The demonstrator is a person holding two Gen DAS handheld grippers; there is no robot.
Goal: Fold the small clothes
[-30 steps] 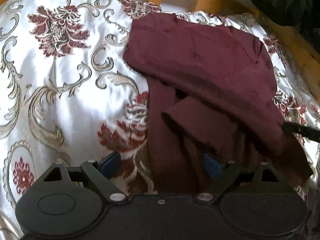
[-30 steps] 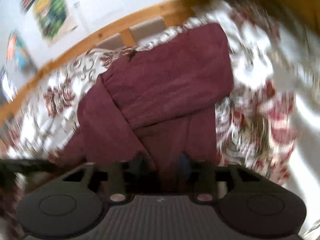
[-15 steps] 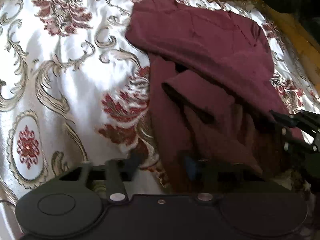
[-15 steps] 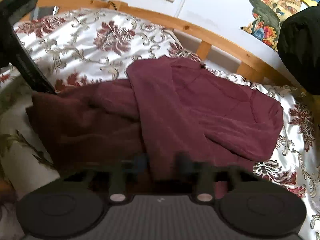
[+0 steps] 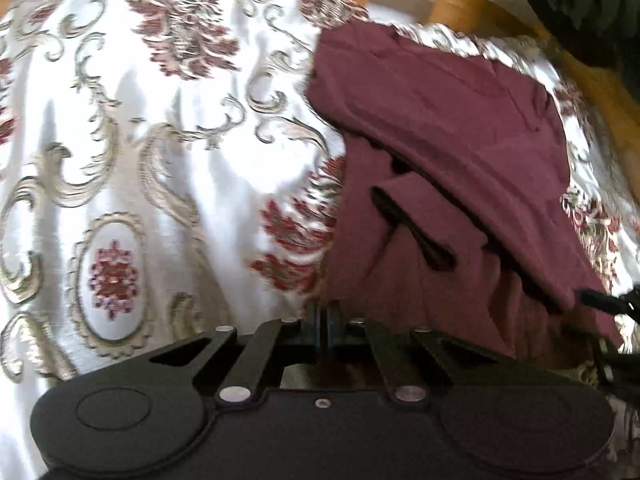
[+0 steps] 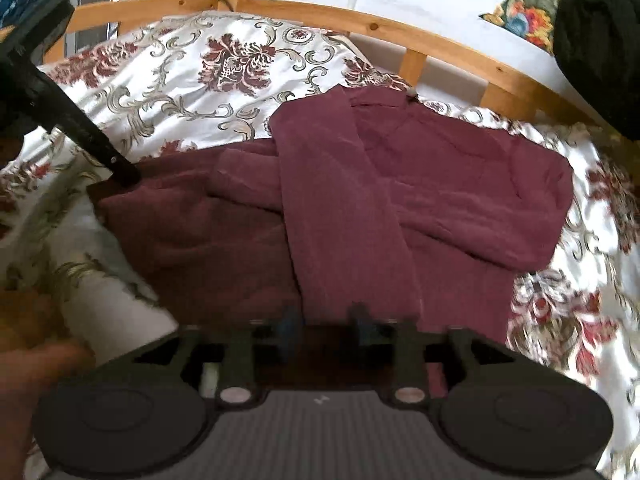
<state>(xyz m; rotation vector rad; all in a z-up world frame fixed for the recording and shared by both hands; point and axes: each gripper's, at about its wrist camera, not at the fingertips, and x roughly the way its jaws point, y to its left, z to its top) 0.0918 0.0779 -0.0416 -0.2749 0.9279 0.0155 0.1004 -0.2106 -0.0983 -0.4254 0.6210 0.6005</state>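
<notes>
**Maroon garment gripped at its corner on the bed**

A dark maroon, soft-fabric garment (image 6: 400, 200) lay partly folded on the white satin bedspread with red floral and gold scroll pattern (image 5: 160, 140), close to the light wooden bed rail (image 6: 400, 32). The left gripper (image 5: 325, 320) had its blue pads pressed together at the garment's near left edge, pinching that corner. The right gripper (image 6: 326, 326) was opening over the near hem, its pads apart with cloth between them.

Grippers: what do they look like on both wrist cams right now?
Left gripper: black body, two round discs, silver screws, black link arms, blue pads. Right gripper: same black linkage and discs, blue pads, plus a grey ribbed centre plate with a small white mark.
</notes>
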